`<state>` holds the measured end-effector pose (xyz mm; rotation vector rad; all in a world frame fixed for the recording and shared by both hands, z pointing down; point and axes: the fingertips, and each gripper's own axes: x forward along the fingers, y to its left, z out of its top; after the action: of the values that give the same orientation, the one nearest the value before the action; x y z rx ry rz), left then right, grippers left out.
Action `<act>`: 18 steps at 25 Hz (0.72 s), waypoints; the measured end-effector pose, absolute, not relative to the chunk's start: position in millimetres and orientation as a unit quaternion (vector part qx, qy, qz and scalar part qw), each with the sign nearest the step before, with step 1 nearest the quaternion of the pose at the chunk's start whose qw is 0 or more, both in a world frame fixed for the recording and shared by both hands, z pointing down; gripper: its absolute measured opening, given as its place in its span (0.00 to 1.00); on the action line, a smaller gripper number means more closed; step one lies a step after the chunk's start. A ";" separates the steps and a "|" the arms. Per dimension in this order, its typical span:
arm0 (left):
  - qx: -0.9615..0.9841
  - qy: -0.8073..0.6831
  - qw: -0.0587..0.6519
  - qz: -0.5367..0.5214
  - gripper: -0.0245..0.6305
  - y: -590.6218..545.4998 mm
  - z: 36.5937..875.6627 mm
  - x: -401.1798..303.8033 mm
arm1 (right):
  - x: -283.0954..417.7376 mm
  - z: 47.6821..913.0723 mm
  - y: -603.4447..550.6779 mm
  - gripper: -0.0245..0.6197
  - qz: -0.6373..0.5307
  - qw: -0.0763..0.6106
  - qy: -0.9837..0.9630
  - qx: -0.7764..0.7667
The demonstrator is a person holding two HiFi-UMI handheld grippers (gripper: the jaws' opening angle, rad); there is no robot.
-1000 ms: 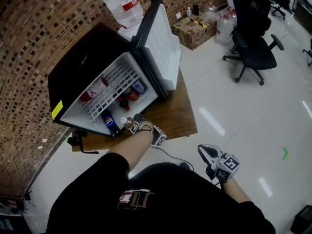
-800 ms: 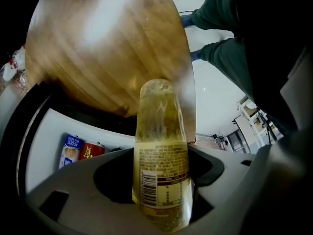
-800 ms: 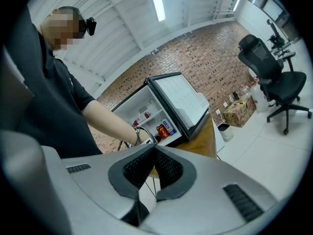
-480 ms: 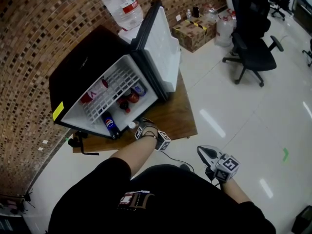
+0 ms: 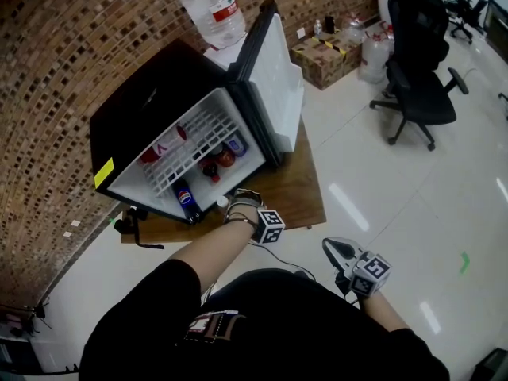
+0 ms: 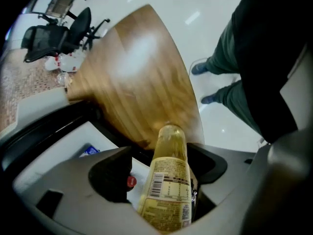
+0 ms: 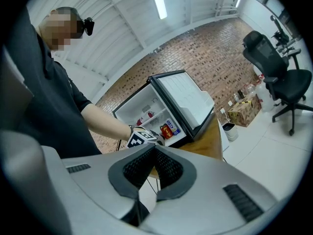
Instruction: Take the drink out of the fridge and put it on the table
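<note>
A yellow drink bottle [image 6: 168, 190] with a white cap [image 5: 223, 202] lies between the jaws of my left gripper [image 6: 168, 158], just in front of the open mini fridge [image 5: 159, 113] and over the wooden table [image 5: 290, 193]. The jaws are opening. A gap shows between the left pad [image 6: 110, 175] and the bottle, which leans toward the right jaw. I cannot tell whether the bottle rests on the table. My right gripper [image 7: 155, 148] is shut and empty, held low by my right side, well away from the fridge [image 5: 337, 250].
Inside the fridge are a Pepsi bottle [image 5: 185, 199], red drinks [image 5: 225, 158] and a bottle on the wire shelf [image 5: 163, 148]. The fridge door [image 5: 278, 86] stands open over the table. A water jug [image 5: 212, 10], cardboard boxes [image 5: 325, 54] and an office chair [image 5: 421, 62] stand beyond.
My left gripper has drawn the yellow bottle out of the fridge's mouth and a little to the right, over the table's front. The right gripper has stayed put.
</note>
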<state>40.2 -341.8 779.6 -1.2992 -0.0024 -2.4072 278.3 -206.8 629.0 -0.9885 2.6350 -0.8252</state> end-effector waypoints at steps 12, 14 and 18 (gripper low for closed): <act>-0.883 0.191 0.076 -0.422 0.51 -287.9 603.2 139.5 | 240.5 599.8 -226.0 0.04 -0.260 0.091 0.918 -0.287; -0.931 0.221 -0.013 -0.289 0.39 -277.5 566.9 121.5 | 228.5 592.4 -234.4 0.04 -0.248 0.082 0.925 -0.277; -0.953 0.260 -0.112 -0.109 0.32 -259.9 535.8 46.1 | 194.8 580.6 -249.7 0.04 -0.227 0.057 0.934 -0.269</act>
<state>46.1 -259.9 535.8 -3.2274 0.8820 -0.3693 194.8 -249.7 580.6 -0.8155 2.8327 -0.6874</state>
